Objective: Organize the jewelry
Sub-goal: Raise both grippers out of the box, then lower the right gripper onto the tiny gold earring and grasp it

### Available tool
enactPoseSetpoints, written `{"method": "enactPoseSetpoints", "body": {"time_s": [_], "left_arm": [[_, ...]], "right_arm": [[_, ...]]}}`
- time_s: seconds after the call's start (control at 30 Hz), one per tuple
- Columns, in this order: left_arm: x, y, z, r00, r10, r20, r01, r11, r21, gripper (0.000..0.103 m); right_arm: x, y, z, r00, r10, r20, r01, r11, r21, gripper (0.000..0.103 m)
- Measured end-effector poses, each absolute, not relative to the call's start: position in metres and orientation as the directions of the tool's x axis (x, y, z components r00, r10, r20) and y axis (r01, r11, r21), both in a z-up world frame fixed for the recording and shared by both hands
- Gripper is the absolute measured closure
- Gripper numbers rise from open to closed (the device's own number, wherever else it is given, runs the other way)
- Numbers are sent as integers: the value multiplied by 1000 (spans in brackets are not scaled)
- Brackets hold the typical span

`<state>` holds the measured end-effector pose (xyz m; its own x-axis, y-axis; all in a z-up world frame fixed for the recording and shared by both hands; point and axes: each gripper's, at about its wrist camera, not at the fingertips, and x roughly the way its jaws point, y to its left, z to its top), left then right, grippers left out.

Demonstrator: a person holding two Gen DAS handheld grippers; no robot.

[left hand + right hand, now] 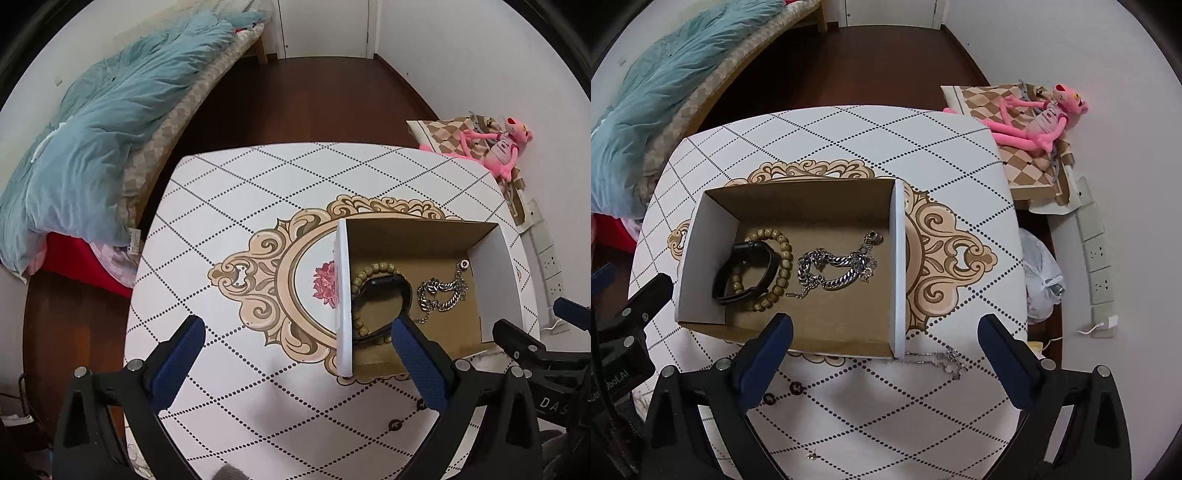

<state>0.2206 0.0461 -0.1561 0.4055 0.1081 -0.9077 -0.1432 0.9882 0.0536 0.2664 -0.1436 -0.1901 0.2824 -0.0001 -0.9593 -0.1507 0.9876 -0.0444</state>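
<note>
Jaws of both the left gripper [297, 360] and right gripper [884, 354] gape empty; take the thin chain [936, 360] at five o'clock of the box [899, 266] low, pinching flat against the surface [849, 136].

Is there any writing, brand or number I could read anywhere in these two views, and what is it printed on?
"DAS": white letters, cut off at the picture's edge, on the black body of the right gripper, seen from the left wrist view.
"bot.AI": the readable end of a partly cut-off white line on the black body of the left gripper, seen from the right wrist view.
White fabric tag on the teal quilt: print too small to read.
</note>
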Motion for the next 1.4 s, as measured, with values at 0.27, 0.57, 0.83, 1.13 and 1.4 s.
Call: {"method": "enactPoseSetpoints", "body": {"time_s": [0.27, 0.57, 0.83, 1.13, 1.4], "left_arm": [[205, 41, -122, 465, 126, -876, -143, 988, 67, 0], [173, 37, -78, 530, 130, -838, -158, 986, 54, 0], [143, 35, -48, 578, 115, -808, -149, 988, 34, 0], [116, 37, -50, 591, 152, -792, -185, 981, 50, 0], [97, 45, -124, 480, 233, -846, -240, 962, 129, 0]], "right_arm": [[250, -148, -156, 343, 30, -939, -140, 990, -20, 2], [217, -153, -108, 439, 42, -897, -138, 990, -21, 2], [186, -160, -68, 515, 38, -856, -123, 992, -30, 2], [156, -160, -59, 515, 78, -854, -140, 990, 6, 2], [133, -163, -157, 358, 113, -927, -150, 987, 63, 2]]}}
